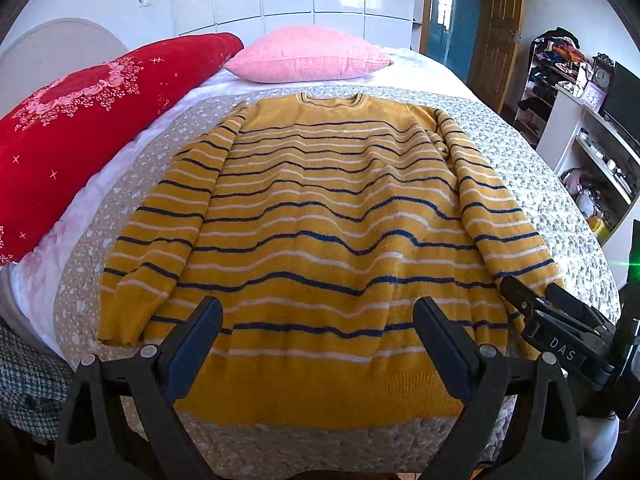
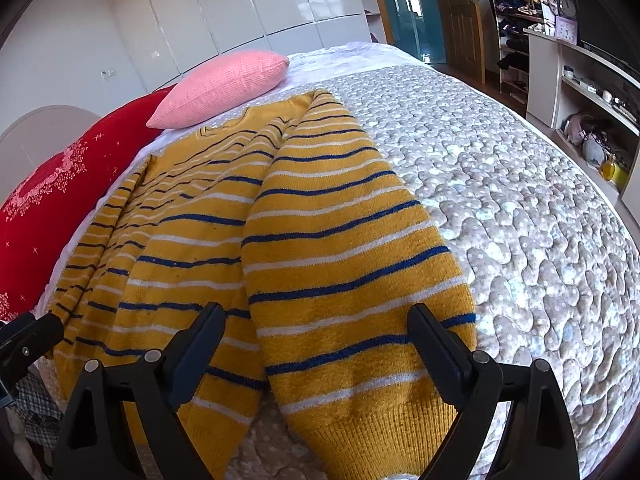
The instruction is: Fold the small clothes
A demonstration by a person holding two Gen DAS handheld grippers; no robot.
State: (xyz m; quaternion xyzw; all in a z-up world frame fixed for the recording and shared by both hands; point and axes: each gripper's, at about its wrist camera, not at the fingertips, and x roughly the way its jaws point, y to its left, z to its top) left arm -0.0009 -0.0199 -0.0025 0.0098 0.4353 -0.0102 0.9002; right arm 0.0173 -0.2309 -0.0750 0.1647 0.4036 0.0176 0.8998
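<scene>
A yellow sweater (image 1: pixel 320 216) with blue and white stripes lies flat on the bed, collar far, hem near, sleeves along its sides. My left gripper (image 1: pixel 318 316) is open and hovers over the hem's middle. My right gripper (image 2: pixel 316 324) is open over the cuff end of the right sleeve (image 2: pixel 348 272), its jaws standing either side of the sleeve. The right gripper also shows in the left wrist view (image 1: pixel 532 288), above that sleeve's cuff. In the right wrist view the sweater body (image 2: pixel 180 240) lies to the left of the sleeve.
The bed has a grey dotted quilt (image 2: pixel 500 200). A pink pillow (image 1: pixel 308 54) and a red floral cushion (image 1: pixel 80 120) lie at the head and left. White shelves (image 1: pixel 592 148) and a clothes rack (image 2: pixel 520 20) stand right of the bed.
</scene>
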